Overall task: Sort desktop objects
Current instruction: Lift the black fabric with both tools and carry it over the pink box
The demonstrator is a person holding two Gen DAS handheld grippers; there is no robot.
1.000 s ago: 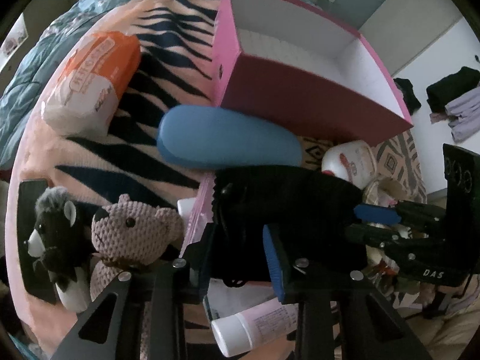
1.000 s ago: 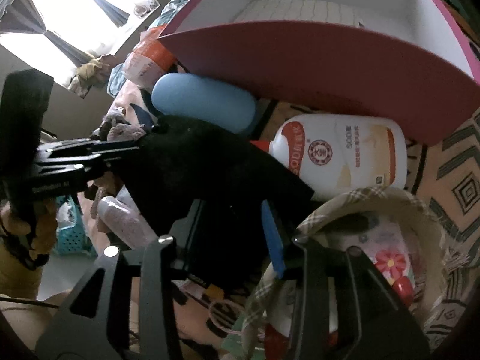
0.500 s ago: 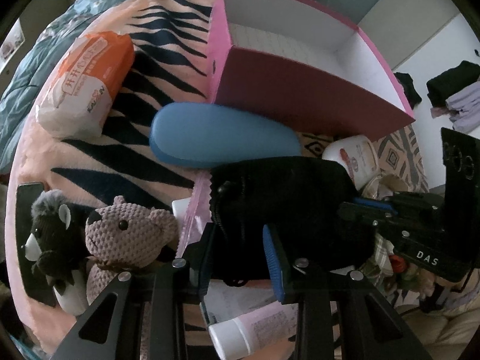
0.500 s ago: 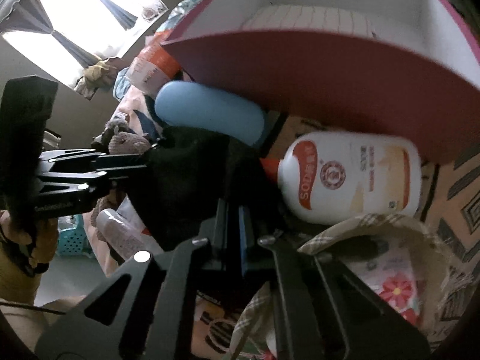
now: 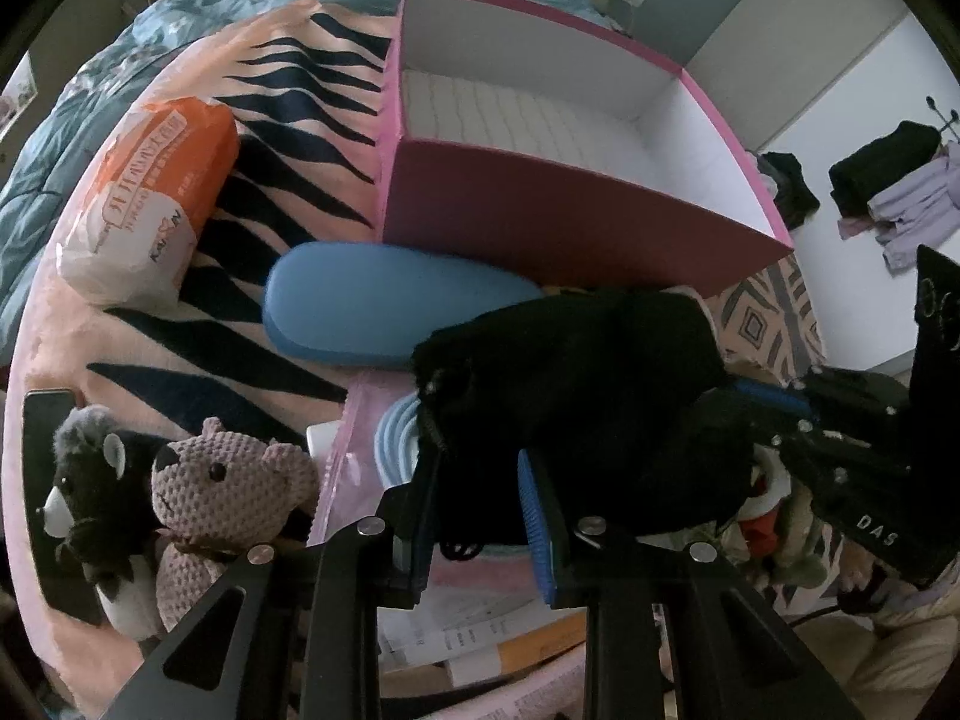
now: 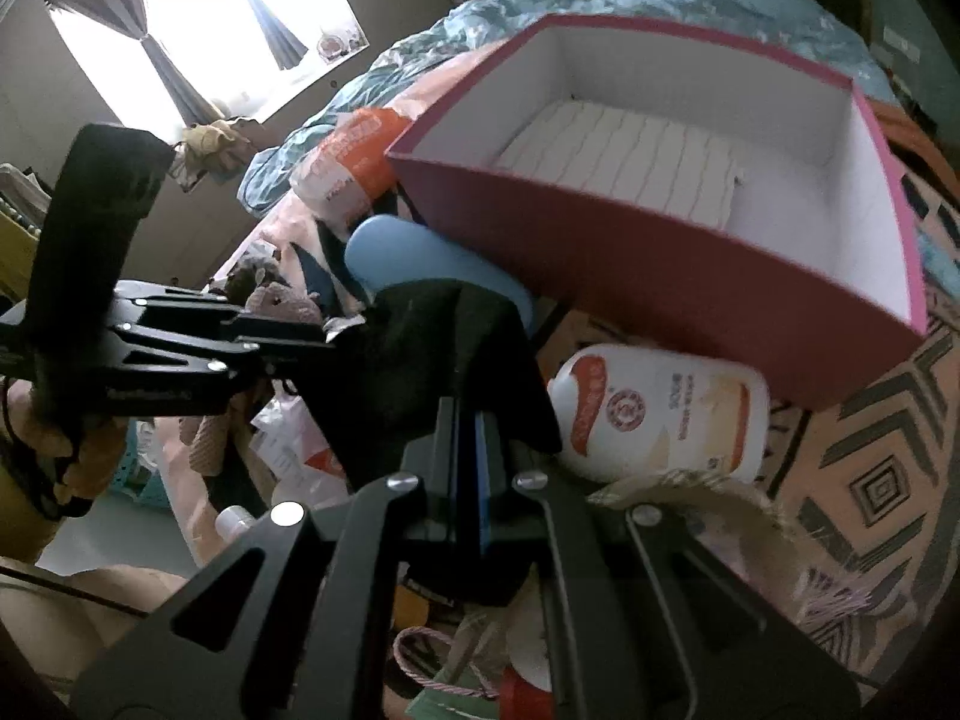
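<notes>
Both grippers hold a black cloth pouch (image 5: 576, 384) lifted above the cluttered blanket. My left gripper (image 5: 480, 498) is shut on its near end. My right gripper (image 6: 465, 456) is shut on the other end of the pouch (image 6: 432, 360); it also shows at the right in the left wrist view (image 5: 774, 402). The pink box (image 5: 540, 204) with a white inside stands open and empty just beyond the pouch, and shows in the right wrist view (image 6: 660, 264). A blue glasses case (image 5: 384, 306) lies in front of the box.
An orange and white tissue pack (image 5: 144, 204) lies at the left. Two plush bears (image 5: 228, 492) sit at the near left. A white bottle (image 6: 660, 414) lies by the box's front wall. A plaid basket (image 6: 690, 498) with small items is near right. Papers (image 5: 468, 630) lie below.
The right gripper closed on the pouch. Both grippers then lifted it up off the blanket and toward the box, uncovering a light blue coiled item and papers beneath.
</notes>
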